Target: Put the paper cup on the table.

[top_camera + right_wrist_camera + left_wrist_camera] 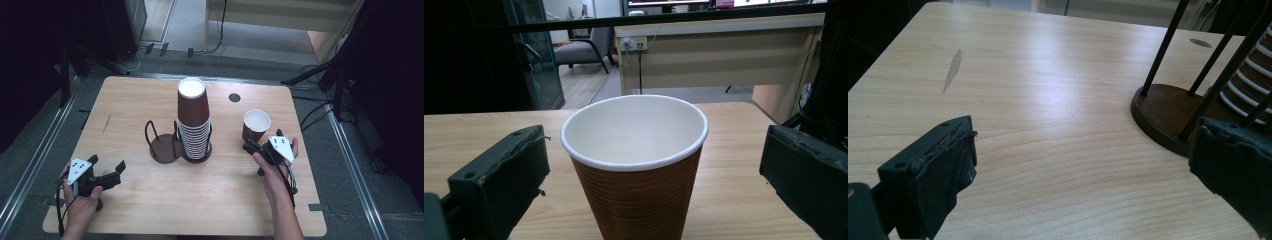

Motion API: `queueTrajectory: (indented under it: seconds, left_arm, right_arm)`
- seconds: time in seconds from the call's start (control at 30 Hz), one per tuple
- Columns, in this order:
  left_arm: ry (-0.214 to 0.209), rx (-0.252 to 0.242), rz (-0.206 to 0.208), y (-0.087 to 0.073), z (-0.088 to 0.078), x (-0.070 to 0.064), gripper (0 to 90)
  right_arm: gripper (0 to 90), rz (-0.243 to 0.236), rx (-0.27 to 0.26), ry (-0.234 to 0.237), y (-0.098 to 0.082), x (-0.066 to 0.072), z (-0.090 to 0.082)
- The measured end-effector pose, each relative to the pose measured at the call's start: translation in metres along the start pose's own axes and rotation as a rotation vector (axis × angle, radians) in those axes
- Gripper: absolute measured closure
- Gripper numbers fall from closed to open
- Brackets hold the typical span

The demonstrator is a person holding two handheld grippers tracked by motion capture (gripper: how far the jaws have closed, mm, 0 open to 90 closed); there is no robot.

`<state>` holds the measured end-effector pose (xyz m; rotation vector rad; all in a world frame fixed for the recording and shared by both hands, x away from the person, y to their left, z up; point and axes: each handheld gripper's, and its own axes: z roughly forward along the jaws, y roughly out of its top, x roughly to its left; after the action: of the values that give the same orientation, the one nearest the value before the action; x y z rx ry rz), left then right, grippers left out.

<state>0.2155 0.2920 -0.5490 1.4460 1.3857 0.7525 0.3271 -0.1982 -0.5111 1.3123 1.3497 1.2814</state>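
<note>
**Standing open at both hands, one cup framed between the right jaws**

Gaping wide, the right gripper (651,170) has its two black jaws on either side of a single brown paper cup (635,165), with clear gaps on both sides, touching neither wall. The cup stands upright on the table, white inside, ribbed brown outside. From the high view that cup (256,125) sits toward the table's right side, just ahead of the right gripper (252,146) and the right hand (274,172).

The left gripper (1080,170) is also spread wide, with bare wood between its jaws. Its right jaw lies close to the round dark base of a wire cup holder (1168,112), though contact cannot be told. In the high view the left gripper (114,172) rests near the table's front left corner in the left hand (80,200).

The light wooden table (150,200) carries a faint grey smear (952,70) on its left part and a small dark round spot (234,97) near the far edge. At the middle stands the holder (165,145): its left ring is empty, its right ring holds a tall stack of brown cups (194,120), between the two grippers.

Beyond the table lie grey floor, cables, dark stands and a pale desk (719,55).
</note>
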Motion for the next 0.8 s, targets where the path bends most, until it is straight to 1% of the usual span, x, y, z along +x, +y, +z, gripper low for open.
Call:
queueTrajectory:
  seconds: [0.03, 0.2, 0.43, 0.67, 0.8]
  left_arm:
    - [-0.001, 0.001, 0.001, 0.0, 0.0, 0.0, 0.0]
    - [-0.001, 0.004, 0.003, 0.0, 0.0, 0.0, 0.0]
    - [-0.001, 0.004, 0.004, 0.0, 0.0, 0.0, 0.0]
    - [-0.002, 0.006, 0.003, 0.0, 0.0, 0.0, 0.0]
    - [-0.002, 0.005, 0.003, 0.0, 0.0, 0.0, 0.0]
  right_arm:
    - [0.0, -0.002, -0.003, 0.001, 0.0, -0.001, -0.002]
    - [0.0, 0.016, -0.017, 0.014, 0.002, -0.004, -0.012]
    - [0.0, 0.001, -0.036, 0.024, 0.004, -0.008, -0.025]
    - [0.0, 0.006, -0.034, 0.025, 0.004, -0.013, -0.036]
    - [0.0, 0.008, -0.03, 0.018, 0.003, -0.019, -0.042]
